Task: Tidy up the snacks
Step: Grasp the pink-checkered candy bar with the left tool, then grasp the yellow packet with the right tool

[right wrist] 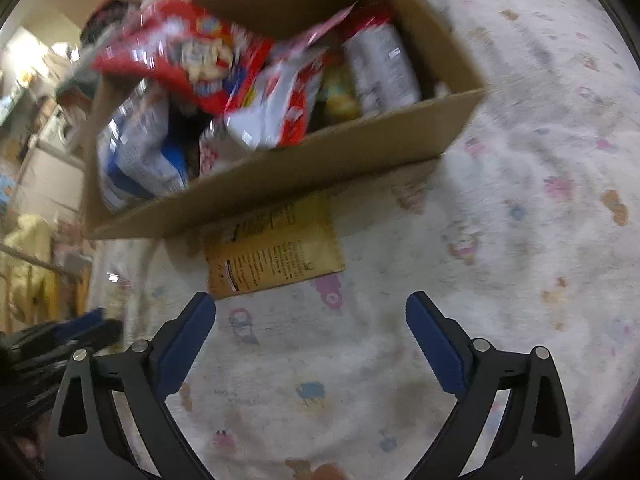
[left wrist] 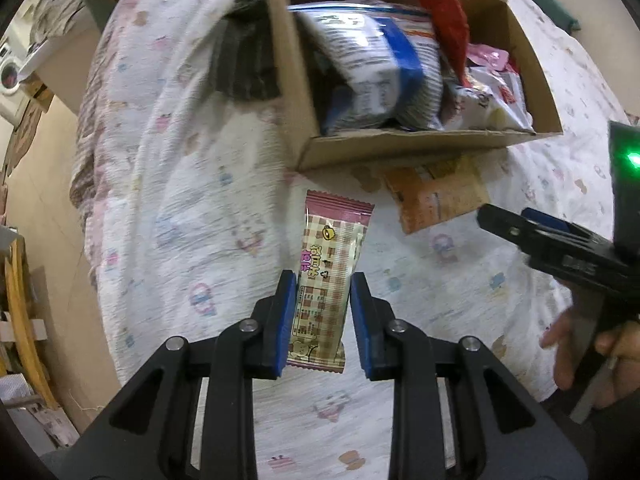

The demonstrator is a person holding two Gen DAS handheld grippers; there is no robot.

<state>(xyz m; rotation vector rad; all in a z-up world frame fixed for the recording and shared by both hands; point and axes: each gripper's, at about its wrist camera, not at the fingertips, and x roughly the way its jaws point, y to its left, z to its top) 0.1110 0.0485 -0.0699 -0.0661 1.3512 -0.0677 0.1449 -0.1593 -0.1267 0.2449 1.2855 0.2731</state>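
My left gripper is shut on a long pink-and-brown checked snack bar, held above the bedspread just short of the cardboard box. The box holds several snack bags, among them a blue-and-white one and a red one. My right gripper is open and empty above the bedspread. An orange-yellow flat packet lies in front of it, partly under the box's near edge. The right gripper also shows in the left wrist view at the right edge.
The box stands on a white bedspread with small cartoon prints. A dark folded cloth lies left of the box. The floor and household clutter lie off the bed's left edge.
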